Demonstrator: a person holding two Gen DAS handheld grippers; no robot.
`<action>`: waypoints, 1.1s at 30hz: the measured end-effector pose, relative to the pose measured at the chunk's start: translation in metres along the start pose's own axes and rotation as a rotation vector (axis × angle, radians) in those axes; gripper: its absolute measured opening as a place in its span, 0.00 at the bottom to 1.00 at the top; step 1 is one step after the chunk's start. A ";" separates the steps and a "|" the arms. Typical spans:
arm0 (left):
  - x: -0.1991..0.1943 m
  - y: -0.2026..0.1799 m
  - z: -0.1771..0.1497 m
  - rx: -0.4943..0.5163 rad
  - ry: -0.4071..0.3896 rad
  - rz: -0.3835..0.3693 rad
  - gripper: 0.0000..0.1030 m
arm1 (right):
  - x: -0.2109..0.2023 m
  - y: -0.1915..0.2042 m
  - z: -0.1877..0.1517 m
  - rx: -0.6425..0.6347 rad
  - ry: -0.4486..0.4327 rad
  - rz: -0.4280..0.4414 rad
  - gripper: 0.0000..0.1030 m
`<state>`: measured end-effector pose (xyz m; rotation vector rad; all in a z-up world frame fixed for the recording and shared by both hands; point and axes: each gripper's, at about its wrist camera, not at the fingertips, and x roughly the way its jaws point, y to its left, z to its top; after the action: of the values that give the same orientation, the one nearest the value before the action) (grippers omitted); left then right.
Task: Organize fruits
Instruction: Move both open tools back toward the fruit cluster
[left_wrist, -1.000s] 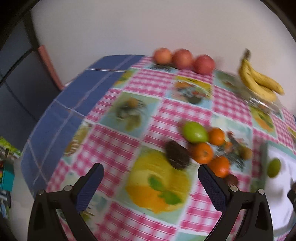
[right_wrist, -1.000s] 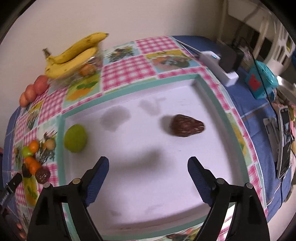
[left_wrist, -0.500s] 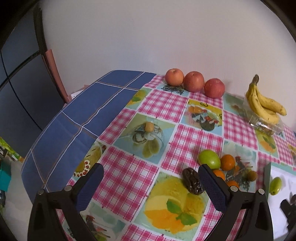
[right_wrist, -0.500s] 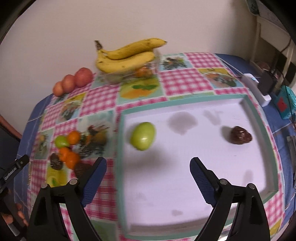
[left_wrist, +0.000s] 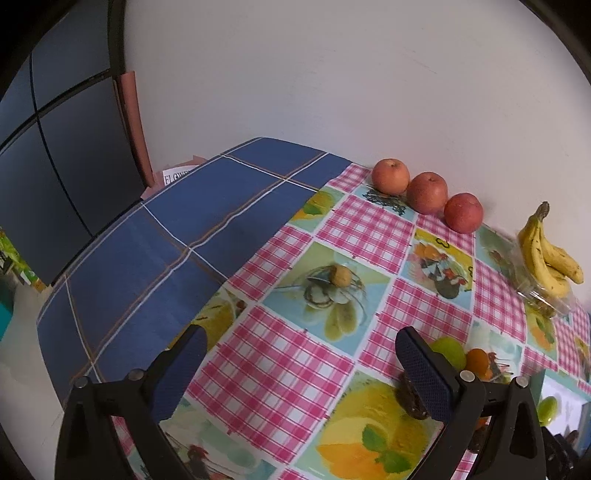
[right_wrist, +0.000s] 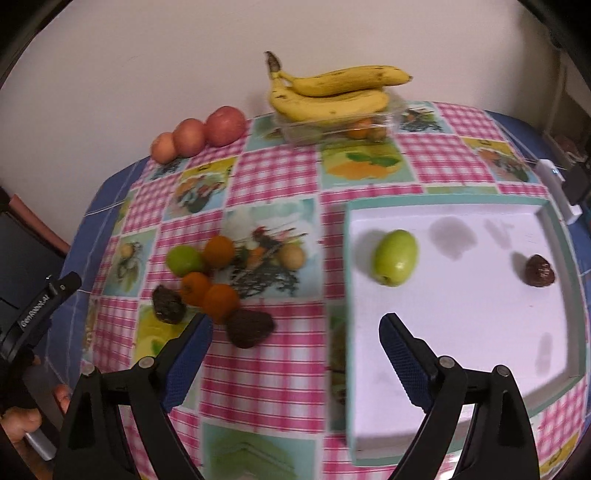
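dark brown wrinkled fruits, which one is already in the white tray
The dark brown wrinkled fruit near the right wall of the white tray. The other two lie on the checked tablecloth beside the oranges.

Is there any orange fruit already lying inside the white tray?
No, the white tray holds only a green fruit and a dark brown fruit; the orange fruits lie on the tablecloth.

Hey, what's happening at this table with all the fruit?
A person is sorting fruit with a handheld gripper in each hand. Both the left gripper and right gripper are open and empty. A green fruit and a dark brown fruit lie in the white tray; a small pile waits on the tablecloth.
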<state>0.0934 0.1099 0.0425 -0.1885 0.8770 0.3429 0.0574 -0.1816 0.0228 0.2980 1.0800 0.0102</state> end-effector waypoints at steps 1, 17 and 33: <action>0.000 0.001 0.001 0.004 -0.002 0.002 1.00 | 0.001 0.004 0.002 -0.004 0.003 0.005 0.89; 0.005 -0.003 0.001 0.022 0.051 -0.115 1.00 | 0.031 0.028 0.003 -0.102 0.061 0.022 0.89; 0.018 -0.011 -0.006 -0.024 0.152 -0.237 0.96 | 0.017 0.028 0.010 -0.136 -0.006 0.034 0.89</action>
<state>0.1040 0.1020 0.0253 -0.3411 0.9892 0.1188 0.0774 -0.1543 0.0193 0.1941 1.0630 0.1128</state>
